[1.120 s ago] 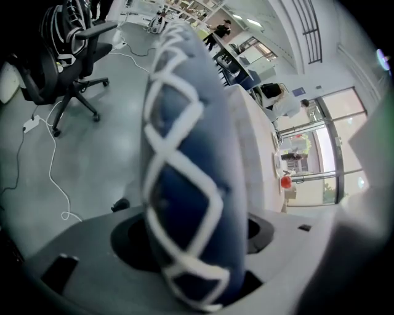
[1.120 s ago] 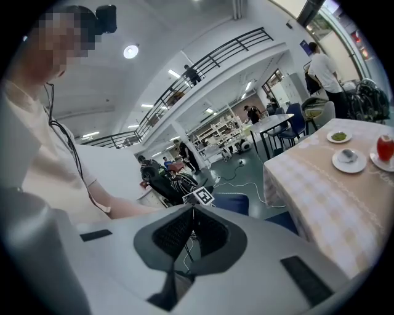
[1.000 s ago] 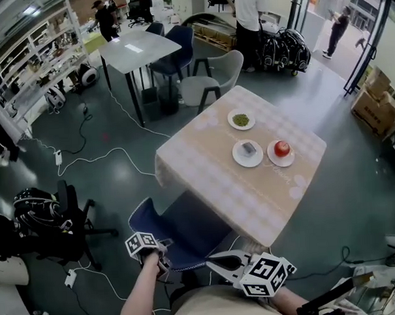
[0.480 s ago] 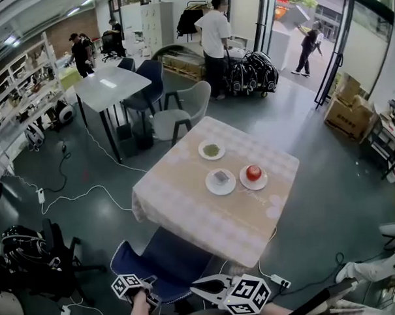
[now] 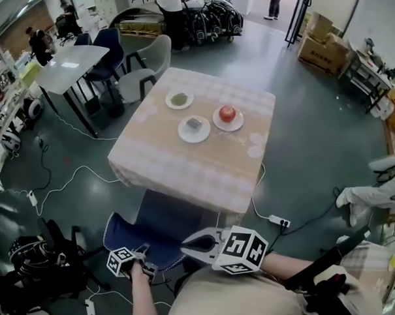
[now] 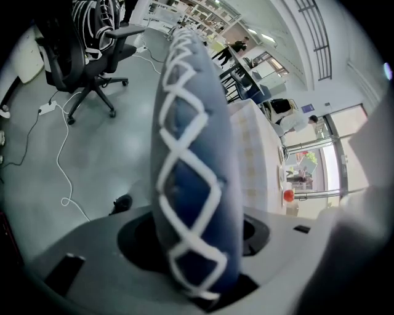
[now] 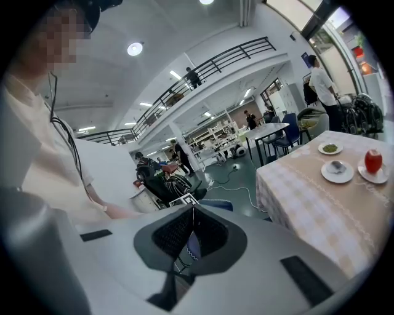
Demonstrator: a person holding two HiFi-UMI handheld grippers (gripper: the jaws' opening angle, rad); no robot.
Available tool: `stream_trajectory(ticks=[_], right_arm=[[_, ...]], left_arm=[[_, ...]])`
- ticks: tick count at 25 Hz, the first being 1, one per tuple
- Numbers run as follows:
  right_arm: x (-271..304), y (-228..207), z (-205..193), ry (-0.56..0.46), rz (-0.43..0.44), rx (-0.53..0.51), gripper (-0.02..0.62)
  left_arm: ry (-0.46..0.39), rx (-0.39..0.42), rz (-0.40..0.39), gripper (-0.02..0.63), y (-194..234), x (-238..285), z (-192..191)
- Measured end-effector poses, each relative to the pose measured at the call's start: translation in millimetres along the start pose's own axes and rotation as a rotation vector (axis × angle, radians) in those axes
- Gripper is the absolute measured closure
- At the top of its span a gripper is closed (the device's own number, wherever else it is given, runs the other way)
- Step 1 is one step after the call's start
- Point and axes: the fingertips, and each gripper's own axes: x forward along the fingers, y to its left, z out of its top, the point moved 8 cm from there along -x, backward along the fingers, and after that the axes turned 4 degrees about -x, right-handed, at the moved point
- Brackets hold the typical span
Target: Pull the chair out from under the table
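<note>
Left gripper (image 5: pixel 143 259), jaws just closing further, clamps the blue chair (image 6: pixel 191 172) backrest.

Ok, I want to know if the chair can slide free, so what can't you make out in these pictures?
- Chair legs and feet: in the head view they are hidden under its own seat and the tablecloth. In the left gripper view the backrest blocks them.
- Whatever stands under the tablecloth: the draped cloth covers it in the head view.
- Grey item on the middle plate: too small to name in any view.
</note>
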Motion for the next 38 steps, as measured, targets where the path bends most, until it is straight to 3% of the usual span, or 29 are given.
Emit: stream_trajectory(ticks=[7, 9, 13, 15, 18, 19, 26, 32, 38], right_arm=[[-6, 1, -3, -0.016, -0.005, 0.036, 0.586], [-7, 3, -3, -0.023, 0.005, 0.049, 0.586], [-13, 15, -8, -0.023, 0.046, 0.057, 0.586], [-17, 16, -10, -0.02, 0.05, 0.057, 0.584], [-12, 6, -15, -0.027, 0.035, 0.071, 0.586], [-8, 3, -17, -0.031, 0.028, 0.08, 0.586], [3, -5, -16, -0.024, 0.016, 0.09, 0.586], [24, -11, -9, 0.012, 0.072, 0.034, 0.586], [7, -4, -9, 0.008, 0.048, 0.079, 0.586]], left_arm=[[-0.009, 0.005, 0.01, 0.397, 6, -16, -7], [-0.007, 0.026, 0.017, 0.445, 10, -23, -10], [0.016, 0.075, 0.043, 0.445, 13, -26, -21], [0.022, 0.063, 0.035, 0.439, 6, -19, -25], [0.018, 0.014, 0.015, 0.348, -1, -1, -18], [0.019, 0.007, 0.023, 0.345, -2, 3, -13], [0.004, -0.012, 0.032, 0.367, -1, 3, -3], [-0.032, -0.035, 0.028, 0.39, 6, 3, 13], [-0.017, -0.023, 0.057, 0.405, 13, -9, 4]])
